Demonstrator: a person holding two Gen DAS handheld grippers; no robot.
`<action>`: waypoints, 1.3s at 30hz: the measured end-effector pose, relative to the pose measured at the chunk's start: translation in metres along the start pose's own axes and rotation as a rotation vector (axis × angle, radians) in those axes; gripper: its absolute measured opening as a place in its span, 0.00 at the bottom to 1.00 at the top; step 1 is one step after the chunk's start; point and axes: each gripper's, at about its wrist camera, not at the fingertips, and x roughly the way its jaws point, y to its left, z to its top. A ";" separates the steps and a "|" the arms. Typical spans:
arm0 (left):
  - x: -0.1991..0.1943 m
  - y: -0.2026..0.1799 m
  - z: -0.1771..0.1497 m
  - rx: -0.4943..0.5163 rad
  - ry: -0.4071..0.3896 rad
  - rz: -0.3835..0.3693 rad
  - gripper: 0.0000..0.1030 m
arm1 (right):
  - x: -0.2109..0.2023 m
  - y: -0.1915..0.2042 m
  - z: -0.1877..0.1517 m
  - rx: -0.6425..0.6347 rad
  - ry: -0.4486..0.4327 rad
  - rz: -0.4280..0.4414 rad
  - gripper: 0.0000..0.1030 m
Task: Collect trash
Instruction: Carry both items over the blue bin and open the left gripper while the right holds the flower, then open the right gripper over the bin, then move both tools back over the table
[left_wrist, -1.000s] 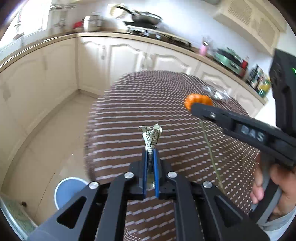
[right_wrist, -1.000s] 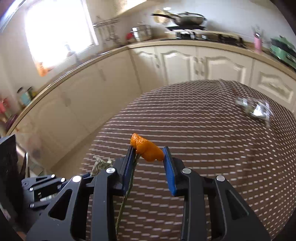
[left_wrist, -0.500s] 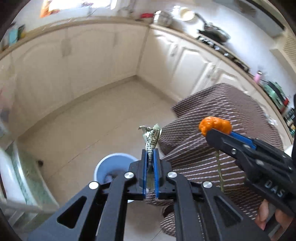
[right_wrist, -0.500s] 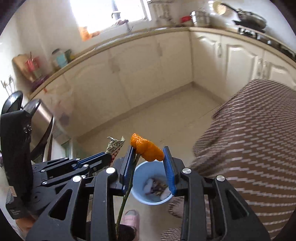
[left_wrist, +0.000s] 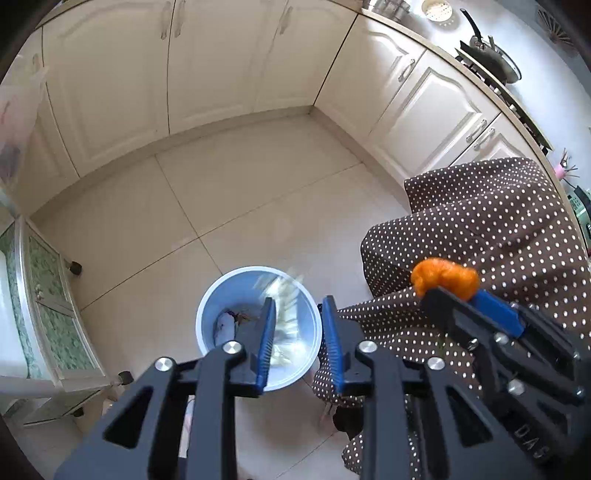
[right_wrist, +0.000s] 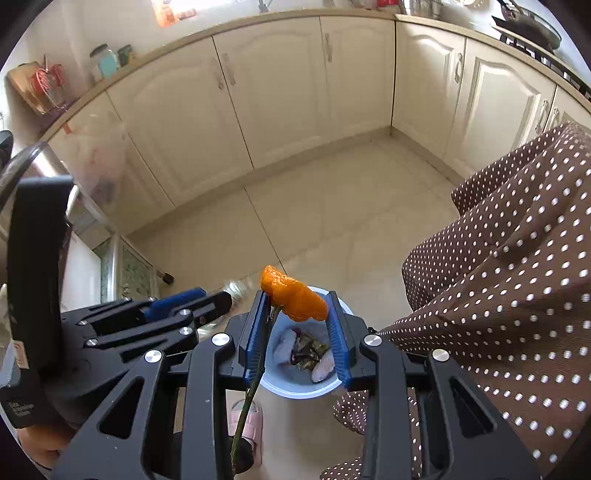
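My left gripper (left_wrist: 299, 301) hangs above a light blue bin (left_wrist: 207, 306) on the floor, and its jaws are opening. A patterned paper wrapper (left_wrist: 286, 321) shows as a blur between and below the blue pads, free of them and dropping into the bin. My right gripper (right_wrist: 295, 297) is shut on an orange flower (right_wrist: 288, 291) whose green stem (right_wrist: 255, 387) hangs down. It is also over the bin (right_wrist: 295, 389), which holds other scraps (right_wrist: 306, 350). In the left wrist view the right gripper (left_wrist: 452, 291) is at the right.
A brown polka-dot tablecloth (left_wrist: 480, 229) hangs down just right of the bin. Cream cabinets (right_wrist: 280, 96) line the far walls around the tiled floor. A wheeled glass-fronted cart (left_wrist: 48, 314) stands at the left. A pink slipper (right_wrist: 251, 417) is beside the bin.
Both grippers swung from over the table down to above the floor bin. The left jaws parted and let go of the wrapper. The right still holds the flower.
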 end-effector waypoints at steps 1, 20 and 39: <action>0.002 0.000 -0.001 -0.007 0.003 -0.005 0.32 | 0.003 -0.002 -0.001 0.003 0.004 -0.001 0.29; -0.016 0.016 -0.001 -0.047 -0.032 0.004 0.40 | 0.018 0.004 0.009 0.001 -0.004 0.008 0.32; -0.101 -0.059 0.008 0.038 -0.188 -0.035 0.46 | -0.093 -0.031 0.023 0.015 -0.187 -0.083 0.51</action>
